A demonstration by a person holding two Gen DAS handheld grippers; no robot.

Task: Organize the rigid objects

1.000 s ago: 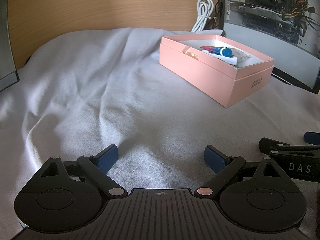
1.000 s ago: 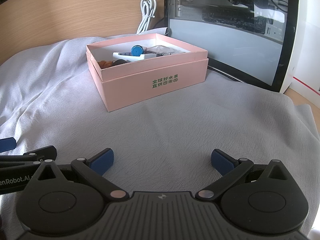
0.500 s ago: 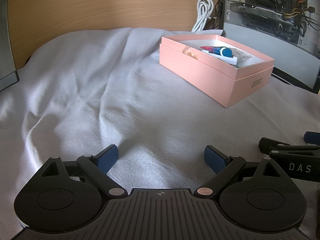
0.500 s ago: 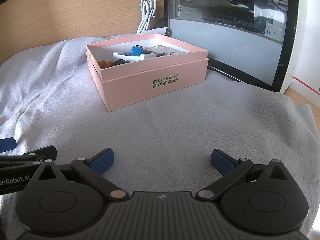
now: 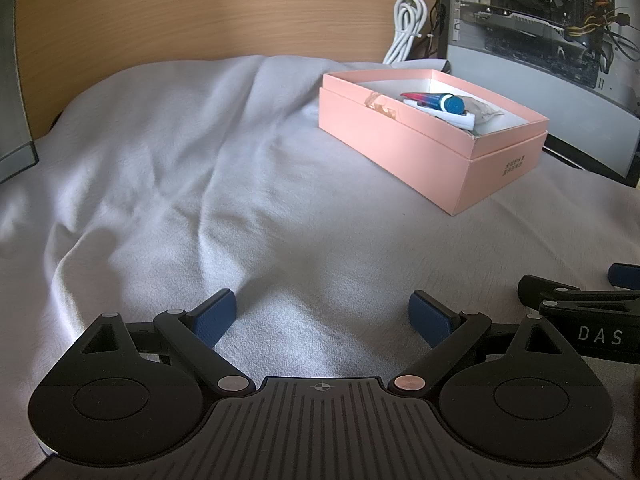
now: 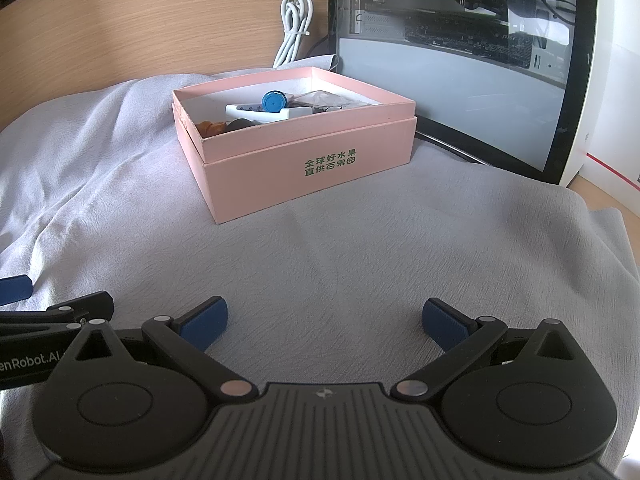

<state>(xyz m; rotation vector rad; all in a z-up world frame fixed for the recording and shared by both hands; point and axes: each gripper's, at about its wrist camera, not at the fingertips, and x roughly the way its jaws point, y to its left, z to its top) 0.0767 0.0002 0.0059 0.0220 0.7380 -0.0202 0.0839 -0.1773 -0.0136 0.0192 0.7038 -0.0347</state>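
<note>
Objects for sorting sit inside the pink box [image 6: 308,168]: a blue-capped tube [image 6: 274,101], a white oblong piece [image 6: 264,113], a crinkled clear wrapper [image 6: 324,100] and some brown and dark bits at the near-left corner [image 6: 218,126] that we cannot identify. Comparing with a second ago, we find nothing changed; the box, its contents and both tools are where they were. We read that as a pause, either with the sorting finished or with no item left outside, since the grey cloth [image 5: 200,184] around the box shows nothing loose in either view.

Our left gripper [image 5: 323,318] rests low over the cloth with its jaws spread wide and nothing between them. Our right gripper [image 6: 324,324] is equally wide and empty, just beside the left one, and each appears at the edge of the other's view.

Moving outward, the box's far right side stands close to the glass-sided computer case [image 6: 460,60], and a coiled white cable [image 6: 294,28] hangs against the wooden panel [image 5: 200,12] behind it. That side is tight. Toward us and to the left the cloth is open, though rumpled into soft folds, and on the right it ends at a draped edge [image 6: 624,240].
</note>
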